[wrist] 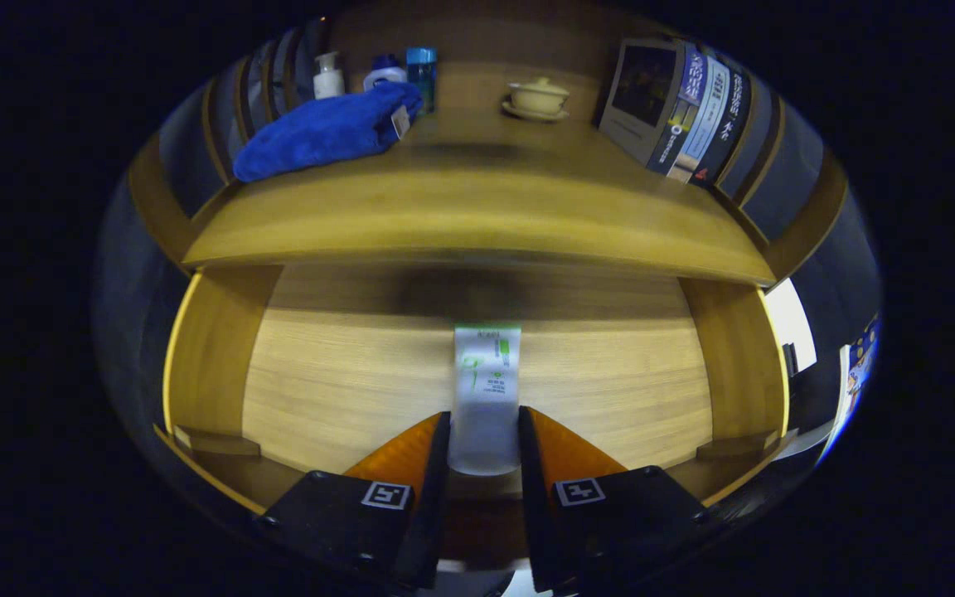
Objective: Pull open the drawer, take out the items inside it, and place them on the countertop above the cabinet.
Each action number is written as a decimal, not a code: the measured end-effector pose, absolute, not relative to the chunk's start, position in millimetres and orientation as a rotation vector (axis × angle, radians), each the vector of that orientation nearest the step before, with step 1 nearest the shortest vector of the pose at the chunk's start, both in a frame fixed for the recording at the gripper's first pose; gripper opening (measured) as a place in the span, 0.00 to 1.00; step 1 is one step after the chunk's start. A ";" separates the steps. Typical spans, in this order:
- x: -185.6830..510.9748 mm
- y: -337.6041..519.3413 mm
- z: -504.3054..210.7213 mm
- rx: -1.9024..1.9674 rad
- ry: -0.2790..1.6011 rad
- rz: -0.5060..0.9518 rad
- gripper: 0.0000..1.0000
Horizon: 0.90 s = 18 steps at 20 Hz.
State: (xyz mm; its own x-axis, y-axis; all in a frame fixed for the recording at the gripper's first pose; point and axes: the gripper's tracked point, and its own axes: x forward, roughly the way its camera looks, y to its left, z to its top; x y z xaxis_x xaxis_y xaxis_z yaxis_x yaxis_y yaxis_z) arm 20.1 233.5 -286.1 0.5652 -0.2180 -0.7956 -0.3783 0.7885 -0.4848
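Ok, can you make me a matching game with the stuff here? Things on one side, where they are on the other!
Things:
1. white tube
2. blue towel
3. lidded cup
4. books

Places:
A. leaning at one end of the countertop
B. between the claw fingers, in the open drawer
C. folded by the bottles
D. on a saucer mid-countertop

Pairs: 1-B, 2-C, 3-D, 4-A

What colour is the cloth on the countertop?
Blue; the folded cloth shows best in the gripper view.

A home corner; wooden cabinet bearing toiletry bottles, a towel, books.
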 end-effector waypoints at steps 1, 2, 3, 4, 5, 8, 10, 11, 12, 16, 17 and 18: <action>15.4 240.5 -275.3 -0.689 0.963 0.111 0.50; 12.1 245.5 -264.7 -0.692 0.942 0.118 0.49; 9.0 251.1 -256.5 -0.688 0.926 0.122 0.49; 8.5 258.4 -250.0 -0.677 0.901 0.132 0.47; 6.5 261.4 -243.6 -0.669 0.895 0.136 0.45; 3.7 269.3 -215.7 -0.641 0.841 0.144 0.45; 4.8 279.7 -193.4 -0.617 0.798 0.153 0.45; 7.1 286.0 -182.2 -0.604 0.776 0.159 0.45; 11.3 292.7 -171.0 -0.587 0.751 0.164 0.45; 33.9 317.0 -141.1 -0.543 0.672 0.183 0.45; 42.5 322.9 -137.6 -0.532 0.652 0.186 0.45; 50.4 329.1 -136.4 -0.515 0.633 0.187 0.45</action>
State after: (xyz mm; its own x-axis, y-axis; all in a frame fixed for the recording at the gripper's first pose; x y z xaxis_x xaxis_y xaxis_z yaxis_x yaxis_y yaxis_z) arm 50.4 329.1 -136.4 0.7949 0.0118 -0.6067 -0.3192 0.8584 -0.4016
